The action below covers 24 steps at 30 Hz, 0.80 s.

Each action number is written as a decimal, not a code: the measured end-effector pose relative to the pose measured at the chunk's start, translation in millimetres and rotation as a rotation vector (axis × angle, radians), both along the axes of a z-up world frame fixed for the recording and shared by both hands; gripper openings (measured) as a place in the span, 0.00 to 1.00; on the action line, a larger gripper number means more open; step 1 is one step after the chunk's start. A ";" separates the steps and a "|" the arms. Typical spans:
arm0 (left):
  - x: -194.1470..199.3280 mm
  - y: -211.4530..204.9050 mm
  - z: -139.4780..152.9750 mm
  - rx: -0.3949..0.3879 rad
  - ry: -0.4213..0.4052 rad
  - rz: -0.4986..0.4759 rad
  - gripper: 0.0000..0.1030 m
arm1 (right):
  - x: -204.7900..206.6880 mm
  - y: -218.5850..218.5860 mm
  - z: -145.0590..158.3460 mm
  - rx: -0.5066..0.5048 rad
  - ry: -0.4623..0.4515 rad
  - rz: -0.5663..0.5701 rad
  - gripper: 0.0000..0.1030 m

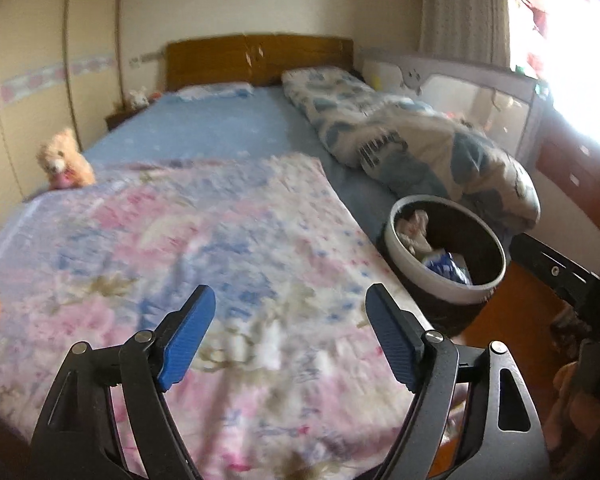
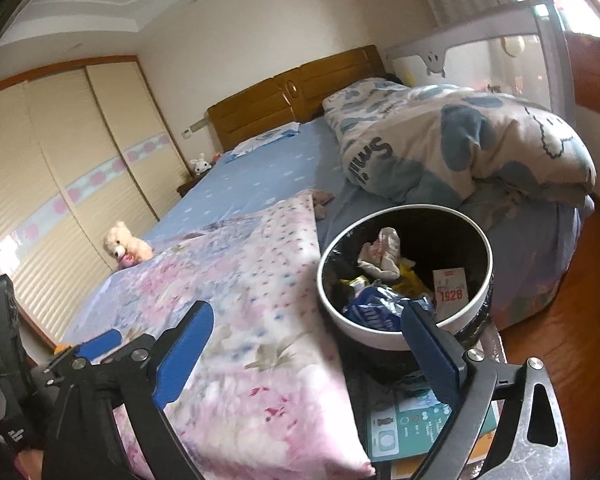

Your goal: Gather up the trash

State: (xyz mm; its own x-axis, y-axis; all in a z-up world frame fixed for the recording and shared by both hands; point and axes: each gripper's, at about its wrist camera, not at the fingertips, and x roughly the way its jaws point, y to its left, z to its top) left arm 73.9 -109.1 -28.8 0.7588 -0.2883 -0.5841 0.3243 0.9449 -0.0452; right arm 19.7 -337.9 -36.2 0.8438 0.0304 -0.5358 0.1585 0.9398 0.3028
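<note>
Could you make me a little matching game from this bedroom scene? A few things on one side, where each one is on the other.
Things:
1. teddy bear
2. white card marked 1928
3. blue-and-white duvet
4. white bunny toy

Places:
A. bunched up on the bed's window side
B. inside the trash bin
C. far corner of the floral blanket, wardrobe side
D. near the headboard, beside the bed

Pairs: 1-C, 2-B, 3-A, 4-D

A wide bed with a pale blue sheet point(image 2: 260, 176) and a brown wooden headboard point(image 2: 296, 92) carries a pink floral blanket point(image 1: 204, 264) and a rumpled white quilt with blue cloud shapes point(image 2: 460, 140). 1 tan plush teddy bear point(image 1: 62, 162) sits at the bed's left edge, near cream sliding wardrobe doors point(image 2: 56, 152).
</note>
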 end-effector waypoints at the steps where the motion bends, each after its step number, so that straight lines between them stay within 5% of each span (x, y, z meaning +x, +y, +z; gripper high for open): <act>1: -3.9 2.3 5.8 -0.006 -0.024 0.011 0.83 | -1.7 4.4 4.4 -0.022 -0.013 0.006 0.93; 4: -20.9 13.7 28.0 0.004 -0.139 0.077 0.99 | -9.8 18.9 27.8 -0.095 -0.093 0.025 0.95; 10: -41.9 30.1 44.2 0.065 -0.262 0.190 1.00 | -31.5 44.9 72.5 -0.200 -0.286 0.063 1.00; 24: -39.8 37.0 24.1 0.109 -0.233 0.247 1.00 | -12.3 54.8 33.9 -0.229 -0.206 0.080 1.00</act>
State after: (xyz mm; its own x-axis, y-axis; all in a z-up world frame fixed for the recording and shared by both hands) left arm 34.1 -72.1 -4.7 0.9142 -0.0247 -0.4046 0.0750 0.9912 0.1089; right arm 7.4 -283.1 -2.3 0.9352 -0.0007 -0.3542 0.0386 0.9942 0.1000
